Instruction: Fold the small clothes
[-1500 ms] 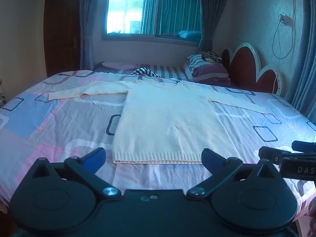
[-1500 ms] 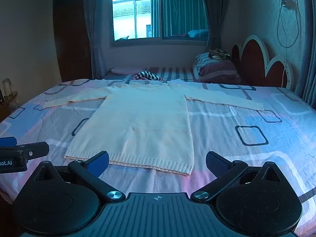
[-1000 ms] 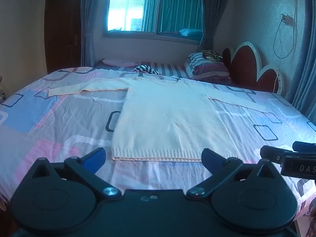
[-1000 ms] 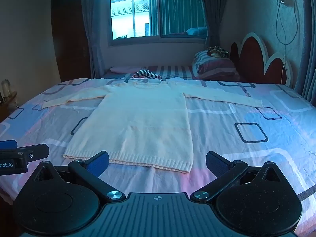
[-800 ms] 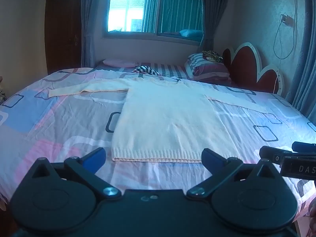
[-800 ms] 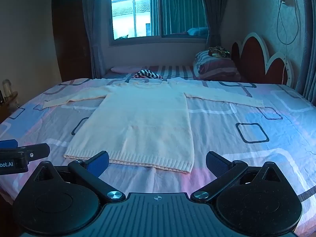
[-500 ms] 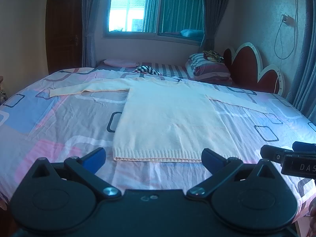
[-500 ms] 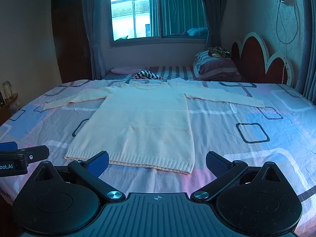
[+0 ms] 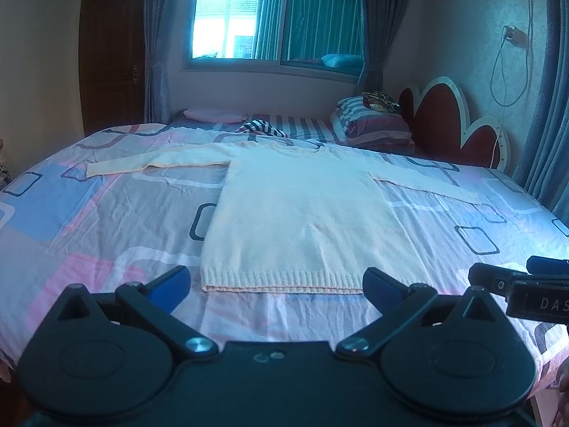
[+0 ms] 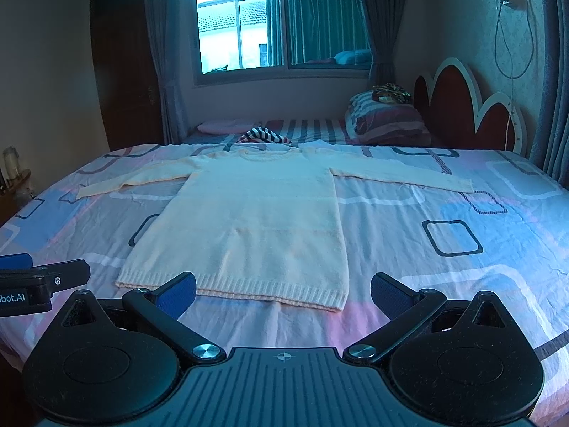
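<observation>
- A cream knit sweater (image 9: 306, 213) is lying flat on the bed (image 9: 106, 213), front down or up not determinable, hem toward 6 o'clock, neckline toward 12 o'clock.
- Its sleeves are stretching out toward 9 o'clock and 3 o'clock.
- The left hand-held gripper (image 9: 275, 281) is hovering near the hem, fingers spread wide, grasping nothing.
- The right hand-held gripper (image 10: 282, 290) is hovering just short of the hem, likewise released and empty.
- A striped garment (image 10: 265, 134) is lying beyond the neckline at 12 o'clock.
- Striped pillows (image 10: 386, 119) are resting against the headboard (image 10: 469, 106) at 2 o'clock.
</observation>
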`<state>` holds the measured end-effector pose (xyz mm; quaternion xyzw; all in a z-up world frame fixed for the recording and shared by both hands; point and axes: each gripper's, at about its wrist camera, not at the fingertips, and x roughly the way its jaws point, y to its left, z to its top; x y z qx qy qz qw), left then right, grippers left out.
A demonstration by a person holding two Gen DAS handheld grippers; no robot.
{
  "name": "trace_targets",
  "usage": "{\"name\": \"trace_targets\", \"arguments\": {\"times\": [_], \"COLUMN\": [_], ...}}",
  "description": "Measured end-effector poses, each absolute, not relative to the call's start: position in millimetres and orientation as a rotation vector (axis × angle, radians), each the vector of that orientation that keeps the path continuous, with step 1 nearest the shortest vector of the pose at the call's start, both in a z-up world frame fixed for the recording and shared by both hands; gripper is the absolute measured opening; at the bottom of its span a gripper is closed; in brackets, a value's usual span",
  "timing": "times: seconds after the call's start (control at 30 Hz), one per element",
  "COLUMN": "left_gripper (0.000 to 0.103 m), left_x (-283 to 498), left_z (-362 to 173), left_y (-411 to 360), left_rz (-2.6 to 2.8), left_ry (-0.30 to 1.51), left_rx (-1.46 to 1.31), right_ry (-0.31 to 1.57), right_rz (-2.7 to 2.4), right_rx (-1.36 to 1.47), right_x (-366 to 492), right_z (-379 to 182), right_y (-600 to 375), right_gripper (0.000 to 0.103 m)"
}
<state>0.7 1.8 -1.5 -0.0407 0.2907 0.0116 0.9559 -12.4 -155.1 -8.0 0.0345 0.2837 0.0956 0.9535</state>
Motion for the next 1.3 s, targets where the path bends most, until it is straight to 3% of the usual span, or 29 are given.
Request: {"name": "trace_targets", "arguments": {"times": [1.3], "left_gripper": [0.102], "left_x": [0.1], "left_z": [-0.2], "left_y": [2.5], "left_rz": [0.021], "left_ry": [0.584], "left_rx": [-0.071], "right_ry": [0.573], "right_rz": [0.195], "right_rx": [0.069], "right_x": [-15.0], "right_z": [-4.7], "right_y": [-153.2], "right_gripper": [0.103]}}
